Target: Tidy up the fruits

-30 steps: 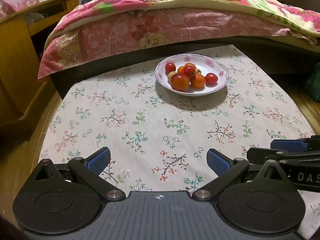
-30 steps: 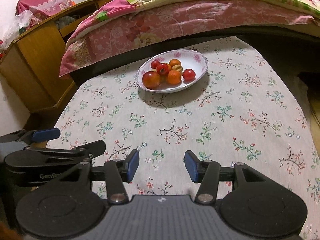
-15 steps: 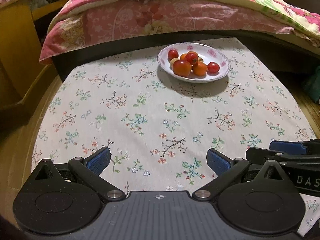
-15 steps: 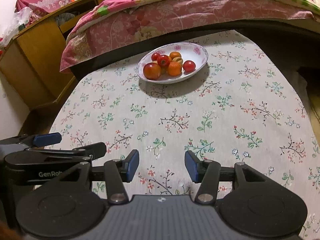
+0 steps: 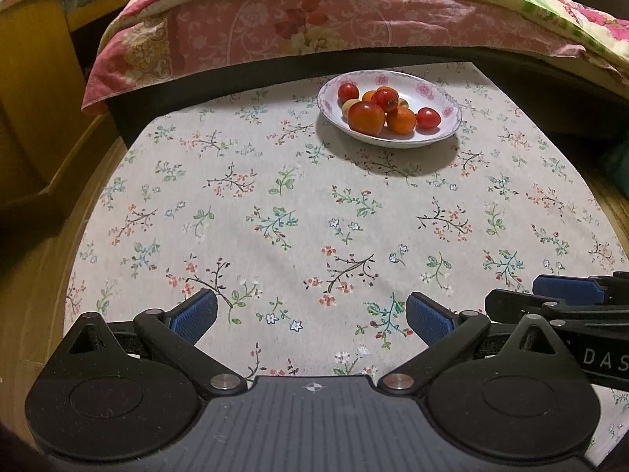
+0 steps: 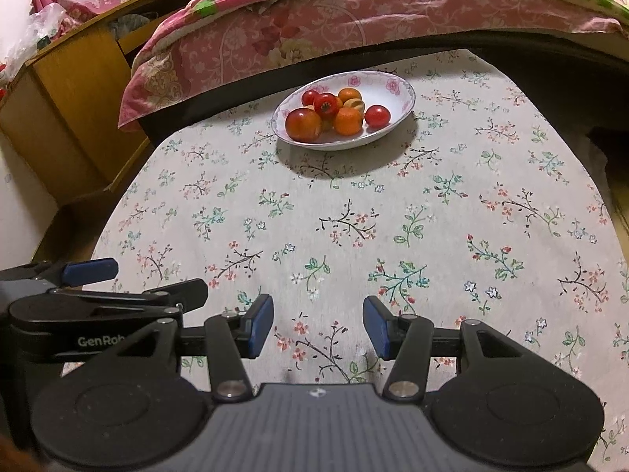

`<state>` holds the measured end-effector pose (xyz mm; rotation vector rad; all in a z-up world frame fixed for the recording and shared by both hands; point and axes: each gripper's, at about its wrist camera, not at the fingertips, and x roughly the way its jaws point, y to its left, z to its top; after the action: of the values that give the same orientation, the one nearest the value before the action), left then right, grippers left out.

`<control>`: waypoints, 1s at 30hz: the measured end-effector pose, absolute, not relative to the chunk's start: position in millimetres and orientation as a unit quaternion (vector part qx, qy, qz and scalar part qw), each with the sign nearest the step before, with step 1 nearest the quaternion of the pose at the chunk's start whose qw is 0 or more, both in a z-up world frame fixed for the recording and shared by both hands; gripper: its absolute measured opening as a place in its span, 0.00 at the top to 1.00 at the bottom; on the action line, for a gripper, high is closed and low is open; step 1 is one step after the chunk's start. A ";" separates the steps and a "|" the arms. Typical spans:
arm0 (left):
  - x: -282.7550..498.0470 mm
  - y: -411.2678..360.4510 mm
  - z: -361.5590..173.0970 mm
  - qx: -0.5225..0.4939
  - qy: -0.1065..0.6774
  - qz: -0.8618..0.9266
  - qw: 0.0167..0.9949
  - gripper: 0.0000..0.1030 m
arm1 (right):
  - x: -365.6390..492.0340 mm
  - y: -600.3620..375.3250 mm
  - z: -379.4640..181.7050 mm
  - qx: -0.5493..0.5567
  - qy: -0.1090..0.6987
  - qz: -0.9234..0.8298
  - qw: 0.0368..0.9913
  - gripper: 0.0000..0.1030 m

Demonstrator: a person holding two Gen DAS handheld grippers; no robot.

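Fruits [image 5: 383,112] sit piled in a white floral-rimmed plate [image 5: 440,96] at the far side of the tablecloth [image 5: 275,204], just in front of the bed w/ the pink quilt [image 5: 275,23]. Compared w/ a second ago, both cameras have pulled back and risen a bit: more cloth shows btwn your tools and the plate, and the plate looks smaller and farther off. No loose fruit shows on the cloth, so I'd judge the sorting is done or close to it, and you're retreating.

Your left gripper [image 5: 312,314] is wide open, nothing btwn its blue pads [image 5: 194,314]. Plate lies well ahead of it, slightly to the right of its centre line. Your right gripper [image 6: 318,324] is also open, though narrower, and empty; plate is well ahead, a touch left of its centre. In the right view the biggest red-orange fruit [image 6: 303,124] sits nearest you on the plate's left side. Both tools hover side by side over the near edge of the cloth, well apart from the plate.
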<state>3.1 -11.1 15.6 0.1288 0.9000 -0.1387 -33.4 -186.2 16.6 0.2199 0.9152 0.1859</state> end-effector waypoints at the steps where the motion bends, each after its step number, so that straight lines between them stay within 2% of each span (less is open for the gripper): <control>1: 3.2 -11.2 15.3 0.062 0.436 -0.067 0.895 0.00 | -33.4 -186.1 16.4 0.106 0.440 0.090 0.887 0.58; 30: -3.9 -7.4 7.0 0.056 0.460 -0.054 0.884 0.00 | -42.4 -178.9 11.1 0.095 0.453 0.088 0.882 0.58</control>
<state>-3.9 -7.4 7.0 0.1174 0.9577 -0.1129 -42.4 -178.9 11.1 0.1987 0.9427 0.1839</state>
